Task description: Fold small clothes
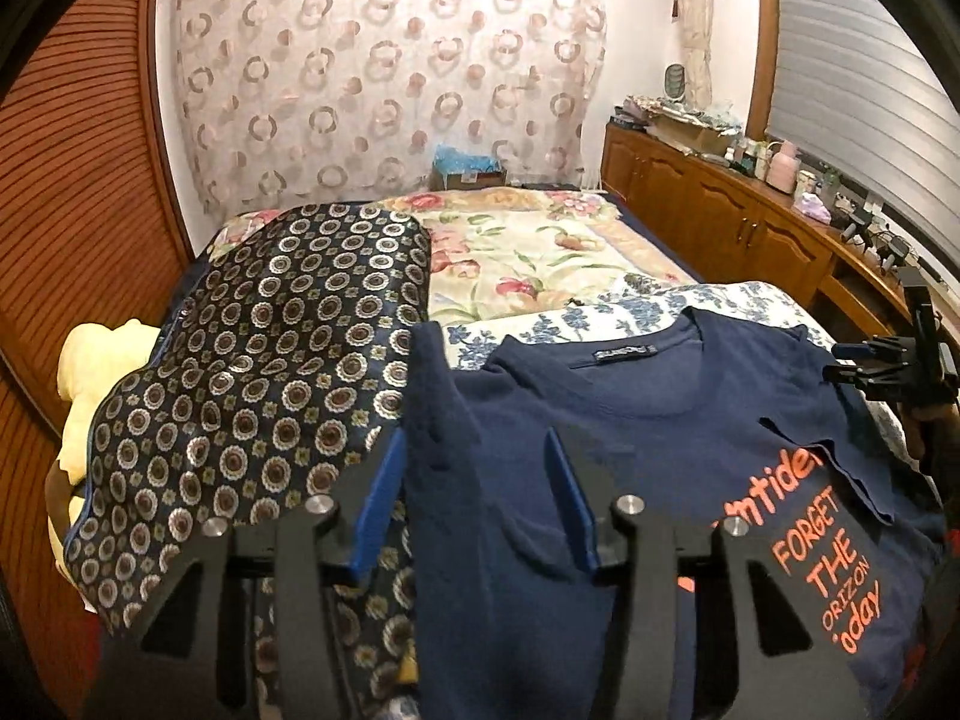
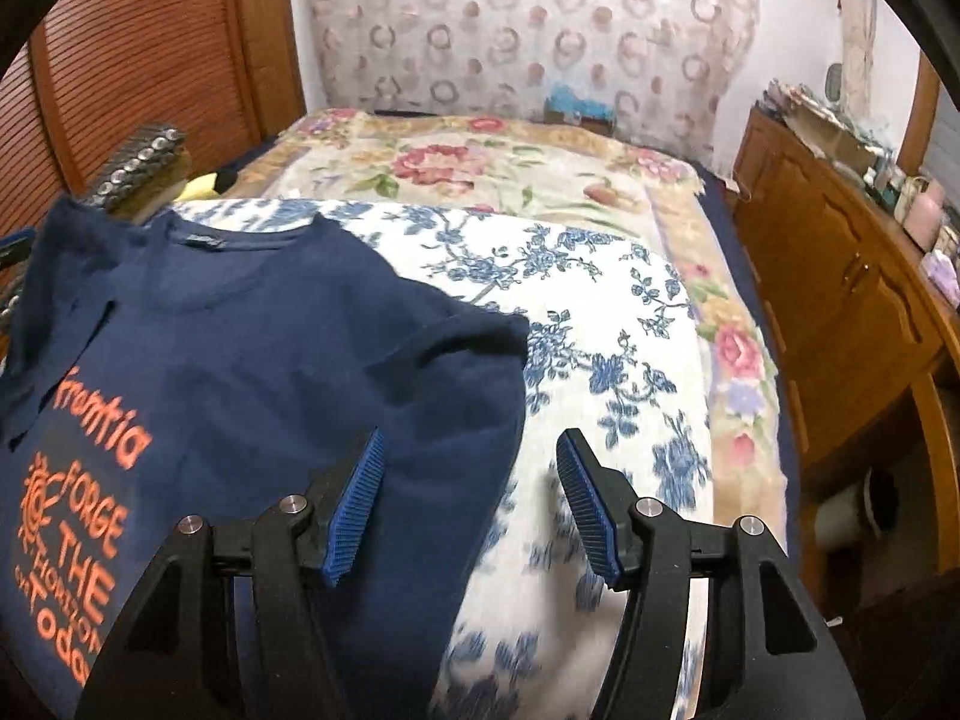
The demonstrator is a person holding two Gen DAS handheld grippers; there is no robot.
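the navy t-shirt lies at lower left on the bed, one sleeve folded in; right gripper is released, left gripper straddles a raised fold, grasp unclear, more folds left.

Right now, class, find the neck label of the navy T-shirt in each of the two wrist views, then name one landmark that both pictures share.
Left wrist view: the neck label sits right of centre, just inside the collar of the navy T-shirt.
Right wrist view: the neck label sits upper left, inside the collar.
Shared landmark: the curtain with ring pattern behind the bed.
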